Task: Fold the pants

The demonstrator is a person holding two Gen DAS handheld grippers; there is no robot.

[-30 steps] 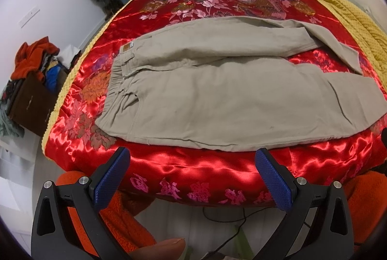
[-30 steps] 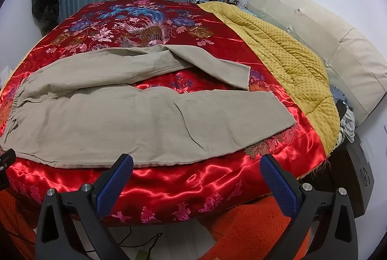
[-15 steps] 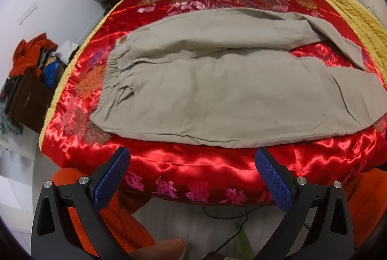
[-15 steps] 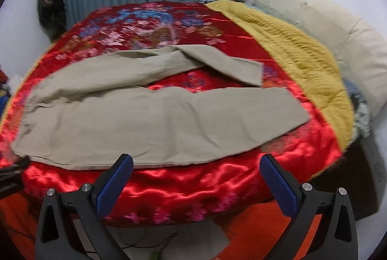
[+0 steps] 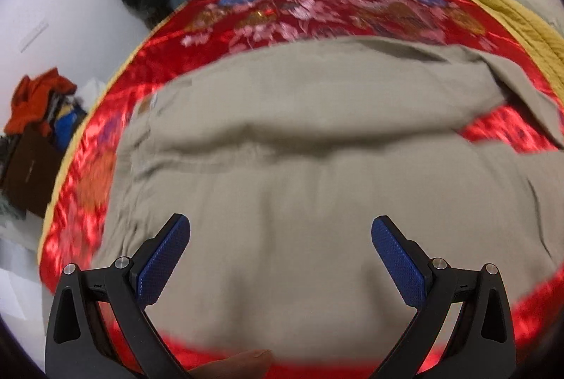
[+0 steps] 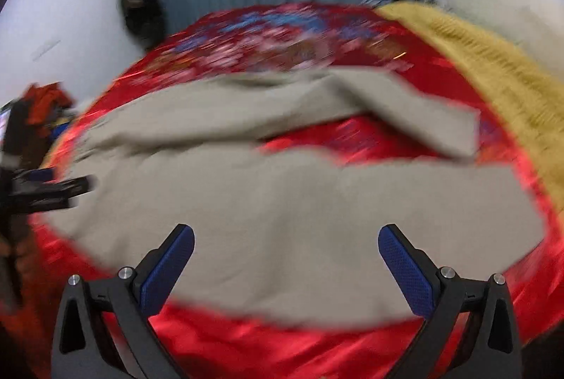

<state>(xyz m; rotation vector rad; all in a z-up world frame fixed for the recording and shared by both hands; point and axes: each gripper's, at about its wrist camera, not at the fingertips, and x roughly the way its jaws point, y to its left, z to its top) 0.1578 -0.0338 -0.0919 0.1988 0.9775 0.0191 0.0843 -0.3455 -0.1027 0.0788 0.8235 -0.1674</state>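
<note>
A bed covered by a glossy red satin bedspread embroidered with pink and blue flowers (image 5: 317, 9) carries everything, and a mustard-yellow knitted blanket (image 6: 493, 62) lies along its right edge, pushed clear of the working area. Spread across the near half of the bed are the beige cotton pants (image 5: 317, 185), laid sideways so that the waistband sits toward the bed's left edge and the legs run toward the right edge; this flat, lengthwise layout gives each claw one end to work on. The far leg (image 6: 405, 111) bends at an angle with red satin showing between it and the near leg (image 6: 387, 196), so the legs are not yet stacked and folding appears to be at its very start. The left claw (image 5: 280, 245) hovers with its jaws wide over the seat of the pants near the bed's front edge, holding nothing, probably placed to pinch fabric at the waist end. The right claw (image 6: 285, 252) is likewise spread wide and empty above the near leg by the front edge, suited to taking the leg end. Both views are blurred, so whether the blue fingertips (image 6: 391, 241) touch the cloth cannot be told.
</note>
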